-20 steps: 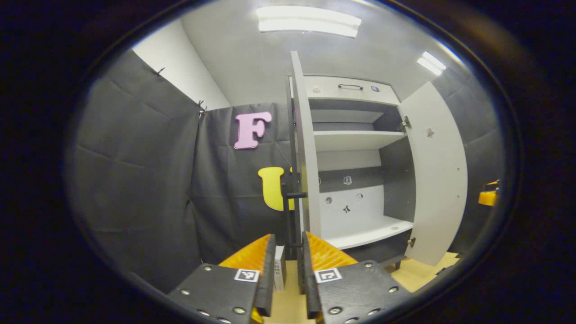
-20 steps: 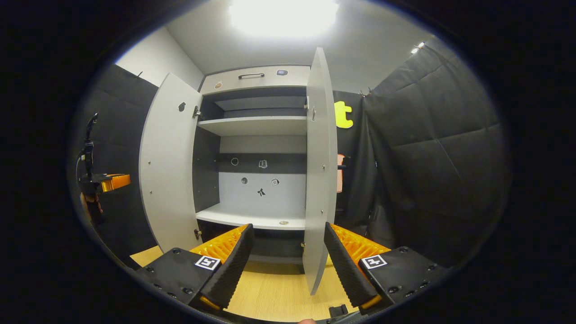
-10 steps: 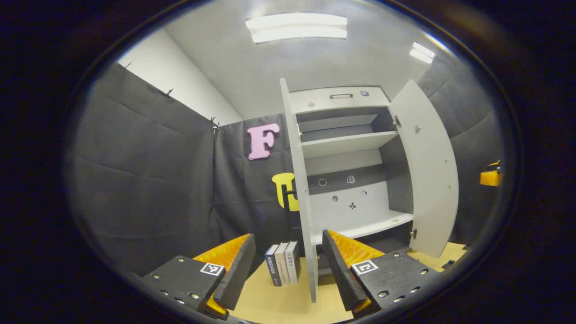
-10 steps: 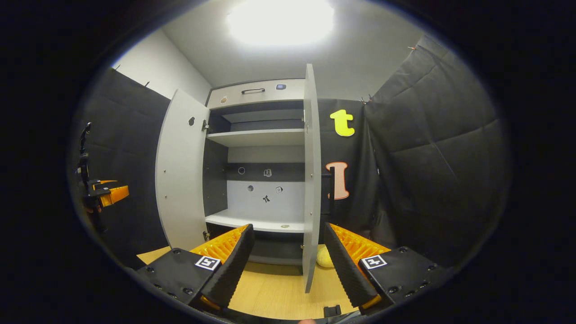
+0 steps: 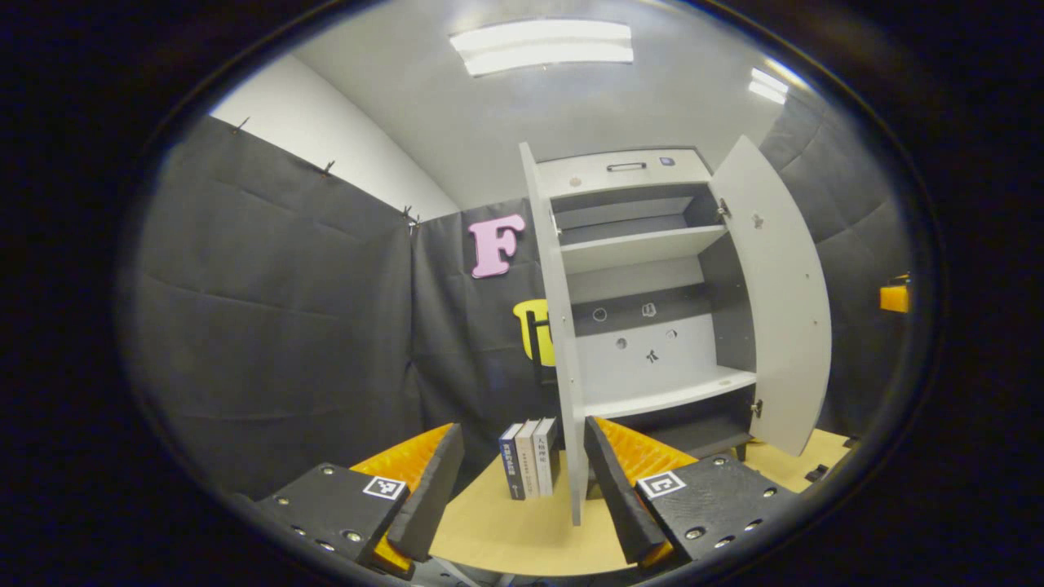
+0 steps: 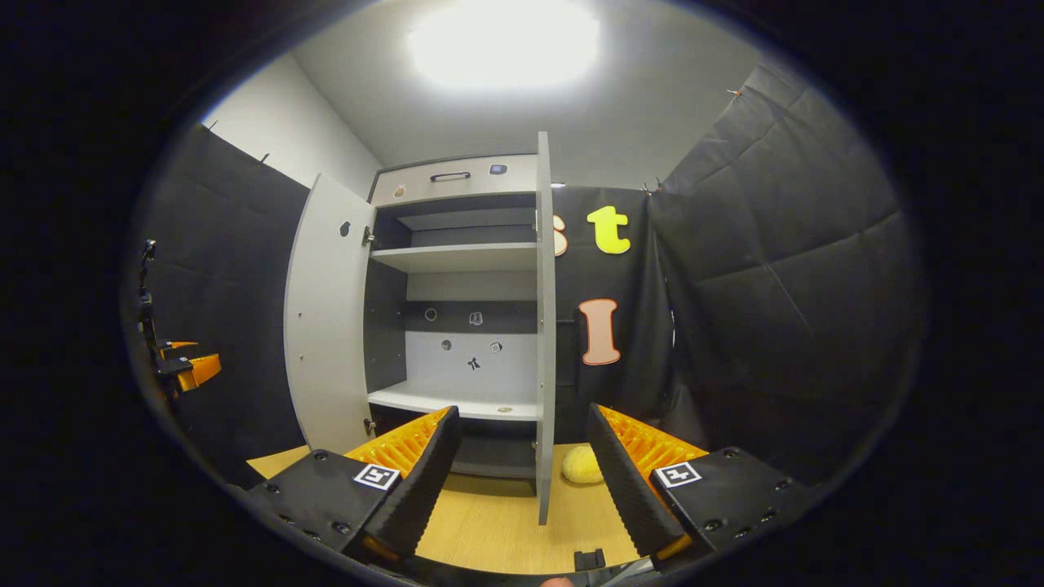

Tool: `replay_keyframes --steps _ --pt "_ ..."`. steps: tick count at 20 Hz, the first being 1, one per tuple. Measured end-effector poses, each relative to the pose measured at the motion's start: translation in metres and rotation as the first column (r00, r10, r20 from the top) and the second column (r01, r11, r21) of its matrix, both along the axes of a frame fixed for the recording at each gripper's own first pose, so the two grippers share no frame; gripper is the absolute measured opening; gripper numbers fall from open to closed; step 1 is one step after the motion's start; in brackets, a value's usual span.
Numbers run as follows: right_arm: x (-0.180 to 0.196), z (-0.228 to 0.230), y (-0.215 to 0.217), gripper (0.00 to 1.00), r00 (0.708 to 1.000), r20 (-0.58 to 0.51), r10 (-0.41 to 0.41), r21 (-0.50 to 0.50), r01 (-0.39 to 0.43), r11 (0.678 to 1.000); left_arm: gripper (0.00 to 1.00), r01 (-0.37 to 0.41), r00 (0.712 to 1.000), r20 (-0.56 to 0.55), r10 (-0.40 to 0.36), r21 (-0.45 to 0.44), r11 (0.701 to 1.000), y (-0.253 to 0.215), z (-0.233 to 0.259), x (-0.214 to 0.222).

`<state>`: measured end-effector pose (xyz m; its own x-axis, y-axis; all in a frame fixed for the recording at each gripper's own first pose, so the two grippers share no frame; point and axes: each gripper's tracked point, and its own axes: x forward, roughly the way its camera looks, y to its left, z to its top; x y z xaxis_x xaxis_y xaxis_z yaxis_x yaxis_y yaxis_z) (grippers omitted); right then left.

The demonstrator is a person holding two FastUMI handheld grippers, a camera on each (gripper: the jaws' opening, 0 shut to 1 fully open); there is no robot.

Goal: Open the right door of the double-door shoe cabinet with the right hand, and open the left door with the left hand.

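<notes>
I judge the job done: both doors of the shoe cabinet (image 6: 469, 326) stand swung wide, left door (image 5: 563, 342) and right door (image 6: 545, 326) edge-on. My left hand-held gripper (image 5: 522, 497) and right hand-held gripper (image 6: 522, 481) hang spread apart, gripping nothing, clear of the doors.

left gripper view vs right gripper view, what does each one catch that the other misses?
Left gripper view: a row of books standing on the floor beside the left door, which it sees edge-on, and the left gripper, open.

Right gripper view: a yellow round object on the floor past the right door, seen edge-on, and the right gripper, open.

Both: the shoe cabinet with both doors swung open, bare shelves, the top drawer handle and the wooden floor.
</notes>
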<state>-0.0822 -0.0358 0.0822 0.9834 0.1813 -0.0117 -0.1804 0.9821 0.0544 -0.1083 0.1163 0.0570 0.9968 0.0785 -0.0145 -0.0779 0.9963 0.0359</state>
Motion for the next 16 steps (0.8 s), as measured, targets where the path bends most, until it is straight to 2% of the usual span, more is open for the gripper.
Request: replay_keyframes --steps 13,14,15,16 --pt "0.013 -0.007 -0.011 0.98 0.999 -0.014 -0.029 0.002 0.029 1.0 0.87 -0.022 1.0 -0.015 0.022 0.007 1.0 0.006 -0.006 0.001" --pt "0.014 -0.006 -0.011 0.93 1.0 -0.011 -0.029 0.0 0.029 1.0 0.87 -0.023 1.0 -0.016 0.023 0.008 1.0 0.005 -0.006 0.002" --pt "0.016 -0.006 -0.009 0.93 1.0 -0.011 -0.027 -0.001 0.027 1.0 0.87 -0.024 1.0 -0.016 0.025 0.009 1.0 0.006 -0.007 0.003" --pt "0.017 -0.006 -0.009 0.98 1.0 -0.011 -0.026 -0.001 0.026 1.0 0.87 -0.025 1.0 -0.016 0.025 0.011 1.0 0.006 -0.006 0.004"
